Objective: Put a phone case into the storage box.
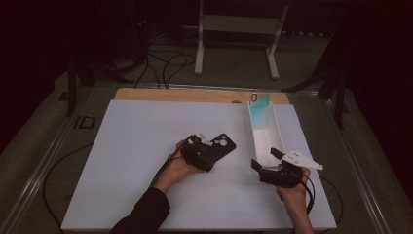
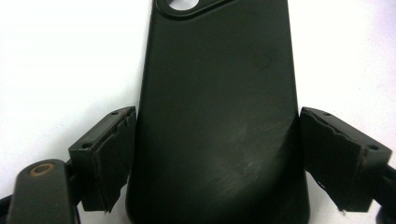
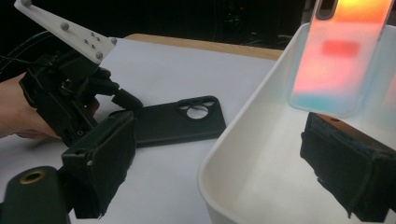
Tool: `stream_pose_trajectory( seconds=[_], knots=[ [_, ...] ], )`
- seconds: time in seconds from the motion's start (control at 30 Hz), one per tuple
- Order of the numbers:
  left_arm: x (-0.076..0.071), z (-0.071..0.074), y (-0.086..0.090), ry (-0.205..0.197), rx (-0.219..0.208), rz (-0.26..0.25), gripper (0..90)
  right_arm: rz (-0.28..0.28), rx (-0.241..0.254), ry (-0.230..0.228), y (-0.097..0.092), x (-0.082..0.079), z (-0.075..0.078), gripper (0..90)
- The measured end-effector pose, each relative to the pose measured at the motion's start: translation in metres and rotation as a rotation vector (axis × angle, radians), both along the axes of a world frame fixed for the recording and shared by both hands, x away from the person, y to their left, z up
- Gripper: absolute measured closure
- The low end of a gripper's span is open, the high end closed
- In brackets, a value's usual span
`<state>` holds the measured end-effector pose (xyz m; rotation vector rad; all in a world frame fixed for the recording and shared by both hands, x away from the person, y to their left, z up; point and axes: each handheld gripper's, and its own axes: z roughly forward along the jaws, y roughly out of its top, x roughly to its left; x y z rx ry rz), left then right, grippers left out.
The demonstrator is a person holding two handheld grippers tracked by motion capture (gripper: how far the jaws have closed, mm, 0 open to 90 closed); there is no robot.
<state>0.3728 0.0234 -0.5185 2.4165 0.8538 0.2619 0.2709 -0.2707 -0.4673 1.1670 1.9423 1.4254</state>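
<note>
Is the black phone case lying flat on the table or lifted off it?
Flat. The black phone case lies back up on the white table, between the left claw's open jaws, neither pad pressing it.

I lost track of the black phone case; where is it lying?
In the high view the black phone case lies flat on the white table, mid-table, left of the white bin, its near end between the left gripper jaws.

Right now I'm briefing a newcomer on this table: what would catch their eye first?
The black phone case lies flat mid-table, between the open jaws of the left tongs. To the right, a translucent phone case glowing orange and teal leans upright at the far end of a long white tray, whose near wall the open right tongs straddle.
</note>
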Motion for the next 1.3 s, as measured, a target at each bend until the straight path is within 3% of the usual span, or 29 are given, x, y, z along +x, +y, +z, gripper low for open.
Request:
stream_pose_trajectory(
  seconds=[0.4,0.6,0.8,1.03,1.3],
  knots=[
    [-0.004,0.003,0.013,0.011,-0.016,0.02,17.1,0.004,0.0,-0.003,0.001,0.0,0.0,10.4],
    [-0.01,0.011,0.029,-0.004,-0.081,0.047,17.1,0.004,0.009,0.002,0.001,0.001,0.001,10.4],
    [-0.026,0.03,0.04,-0.073,-0.148,0.045,16.9,0.021,0.014,0.012,0.008,0.004,0.006,10.4],
    [-0.051,0.054,0.056,-0.17,-0.233,0.047,16.7,0.078,0.01,0.036,0.031,0.01,0.014,10.4],
    [-0.078,0.065,0.073,-0.25,-0.283,0.037,16.3,0.164,0.08,0.08,0.06,0.022,0.023,10.3]
  ],
)
